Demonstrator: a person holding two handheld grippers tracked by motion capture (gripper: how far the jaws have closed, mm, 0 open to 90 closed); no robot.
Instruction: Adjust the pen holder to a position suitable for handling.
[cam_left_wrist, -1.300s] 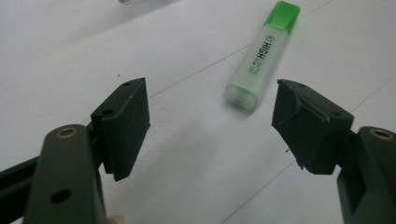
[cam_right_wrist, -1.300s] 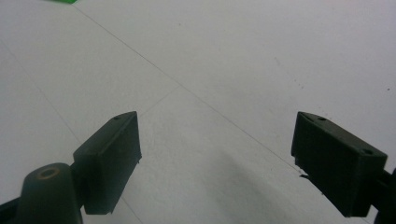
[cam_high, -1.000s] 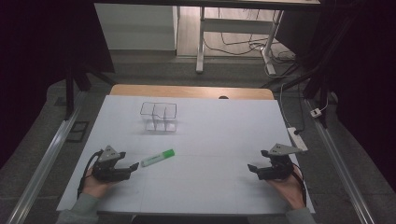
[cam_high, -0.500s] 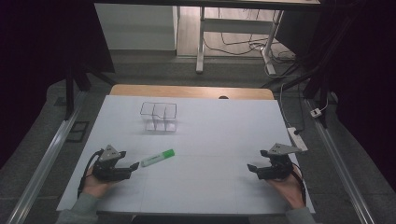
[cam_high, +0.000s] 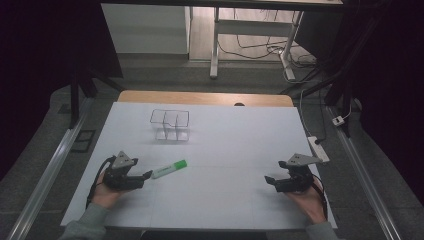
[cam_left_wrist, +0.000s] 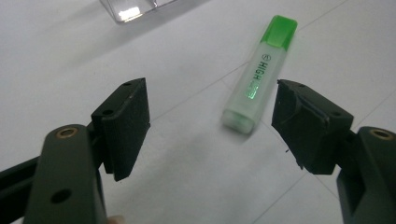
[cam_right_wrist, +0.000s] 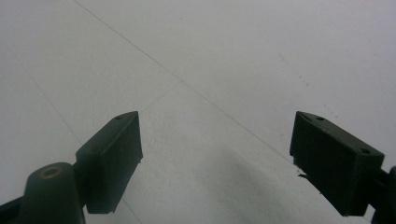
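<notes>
Left gripper (cam_left_wrist: 210, 121), jaws apart, sits near the worktop's front-left corner w/ a green highlighter (cam_left_wrist: 258, 74) lying just ahead (light, stiff, likely slick plastic; best pinched mid-barrel), while right gripper (cam_right_wrist: 215, 163), also agape, idles nr front-right corner.

A tabletop (cam_high: 225, 150) carried a divided container (cam_high: 170, 125) at eleven o'clock from its middle. A highlighter (cam_high: 169, 169) lay on the tabletop at eight o'clock, just beside the left claw (cam_high: 146, 175). The right claw (cam_high: 269, 180) rested at four o'clock, well apart from both.
</notes>
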